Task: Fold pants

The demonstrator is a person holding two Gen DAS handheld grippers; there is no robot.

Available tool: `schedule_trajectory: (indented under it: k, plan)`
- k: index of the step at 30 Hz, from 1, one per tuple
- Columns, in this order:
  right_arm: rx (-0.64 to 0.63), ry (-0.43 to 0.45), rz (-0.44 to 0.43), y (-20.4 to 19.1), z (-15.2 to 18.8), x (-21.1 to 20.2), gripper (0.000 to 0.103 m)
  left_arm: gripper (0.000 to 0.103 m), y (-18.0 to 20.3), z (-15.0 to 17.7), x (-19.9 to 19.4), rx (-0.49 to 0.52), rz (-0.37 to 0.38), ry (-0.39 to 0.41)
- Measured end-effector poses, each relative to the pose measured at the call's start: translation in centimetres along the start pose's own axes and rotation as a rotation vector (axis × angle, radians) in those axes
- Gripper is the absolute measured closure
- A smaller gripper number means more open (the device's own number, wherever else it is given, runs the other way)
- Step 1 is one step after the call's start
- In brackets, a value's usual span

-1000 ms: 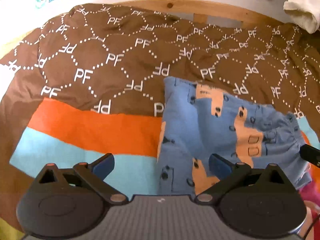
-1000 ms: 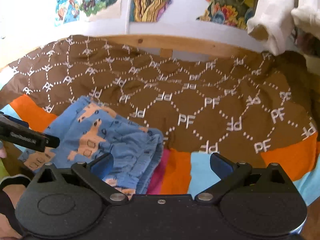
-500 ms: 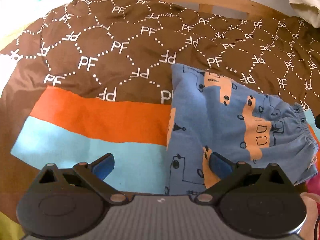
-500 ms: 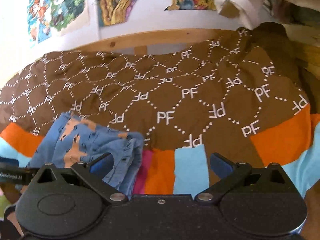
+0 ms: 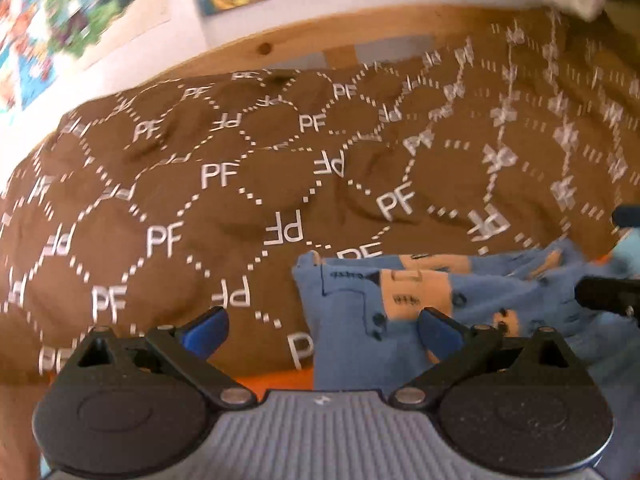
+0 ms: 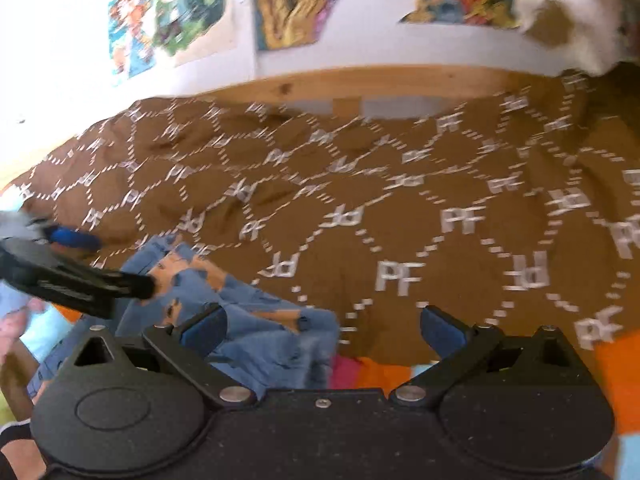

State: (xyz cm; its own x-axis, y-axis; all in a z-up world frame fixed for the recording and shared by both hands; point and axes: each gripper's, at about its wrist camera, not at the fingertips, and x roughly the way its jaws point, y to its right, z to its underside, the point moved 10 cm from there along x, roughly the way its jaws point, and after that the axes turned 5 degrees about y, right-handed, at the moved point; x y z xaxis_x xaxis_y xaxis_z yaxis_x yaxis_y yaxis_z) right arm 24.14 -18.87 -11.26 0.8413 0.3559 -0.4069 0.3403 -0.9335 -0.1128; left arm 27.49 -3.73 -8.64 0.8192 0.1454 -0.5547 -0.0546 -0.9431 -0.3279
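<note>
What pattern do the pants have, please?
Blue pants with orange vehicle prints; clearest in the left wrist view.

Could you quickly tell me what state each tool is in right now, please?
Left tool: open, holding nothing; the blue pants lie under its right finger.
Right tool: open, holding nothing; the pants lie beneath its left finger.

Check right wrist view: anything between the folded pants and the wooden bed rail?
Nothing sits there. In the right wrist view only bare brown PF-print blanket runs from the pants back to the wooden rail.

Motion-blurred wall posters [image 6: 172, 16] and bedspread [image 5: 560, 136]; pants [image 5: 500, 300] cut off right, near end behind claw housing.
</note>
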Motion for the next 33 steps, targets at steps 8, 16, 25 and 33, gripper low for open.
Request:
schedule_trajectory:
  k: [8, 16, 25, 33]
  plan:
    - [0.074, -0.033, 0.066, 3.0, 0.9, 1.4, 0.001, 0.000, -1.5, 1.4, 3.2, -0.218, 0.085, -0.091]
    - [0.172, 0.010, 0.049, 3.1, -0.9, -2.3, 0.001, 0.000, -2.7, 2.7, -1.6, -0.281, 0.118, -0.077]
    - [-0.047, -0.262, -0.050, -1.7, 3.8, -3.5, 0.001, 0.000, -4.0, 10.7, -5.7, -0.392, 0.135, -0.146]
    - [-0.022, -0.248, -0.084, -0.9, 2.8, -4.1, 0.001, 0.000, -3.9, 10.3, -6.5, -0.344, 0.101, -0.138]
